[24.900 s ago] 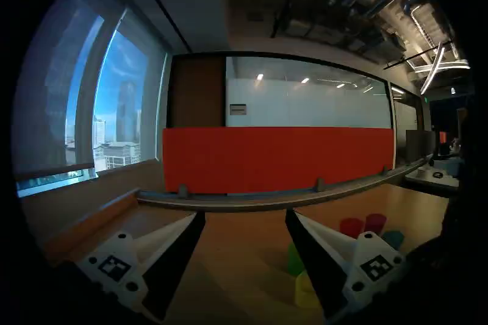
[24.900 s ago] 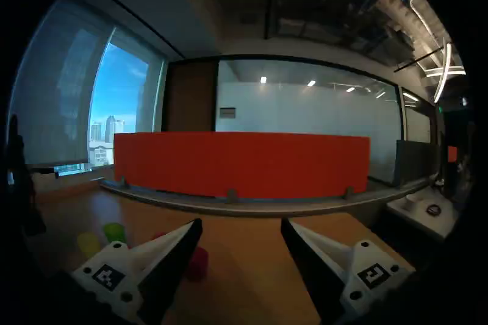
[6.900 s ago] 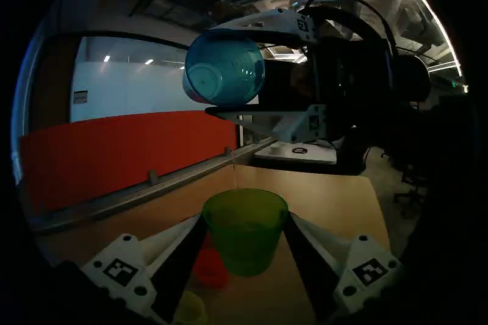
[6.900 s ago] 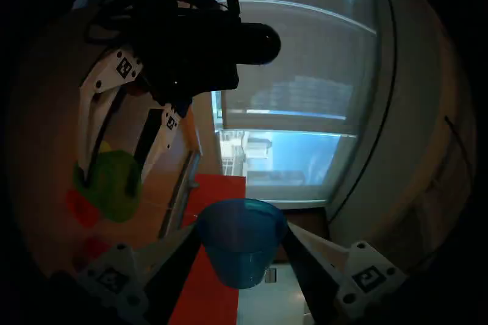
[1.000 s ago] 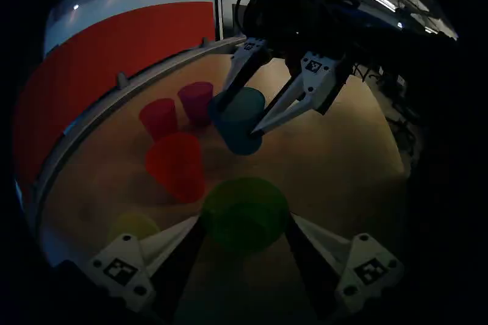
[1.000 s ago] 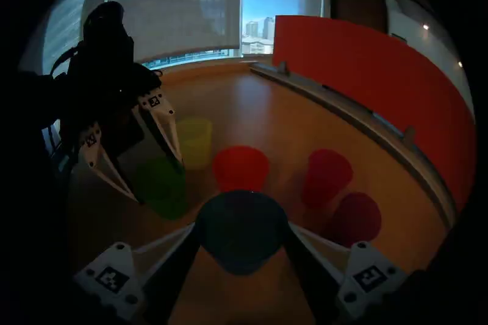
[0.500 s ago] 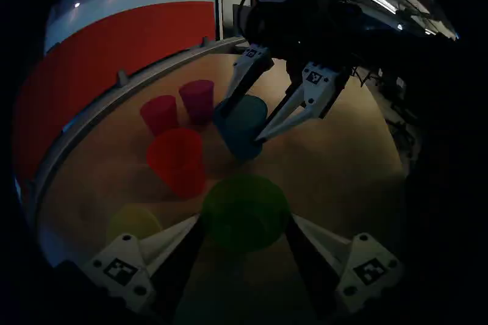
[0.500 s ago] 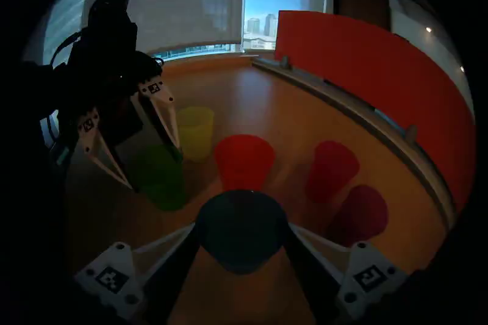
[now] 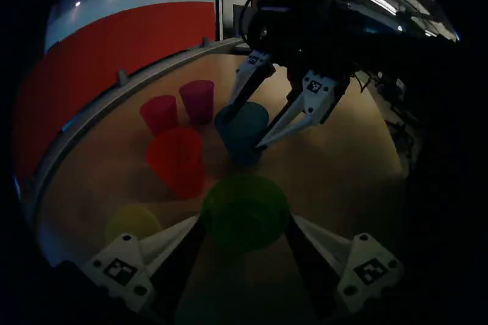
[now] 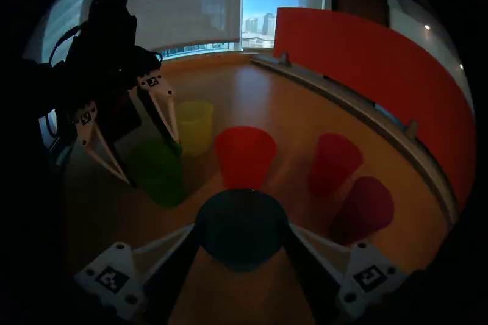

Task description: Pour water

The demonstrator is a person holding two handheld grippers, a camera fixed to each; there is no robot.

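In the left gripper view my left gripper is shut on a green cup, held upright low over the wooden table. Beyond it my right gripper holds a teal cup, upright and near the table. In the right gripper view that teal cup sits between my right gripper fingers. To the left there, the left gripper grips the green cup.
A red cup, a crimson cup, a magenta cup and a yellow cup stand on the table. The red divider panel runs along its far edge. Windows lie beyond the left gripper.
Over the last second both cups have stayed upright and sunk slightly toward the table. Earlier, the teal cup was tipped above the green cup with a thin stream falling into it.
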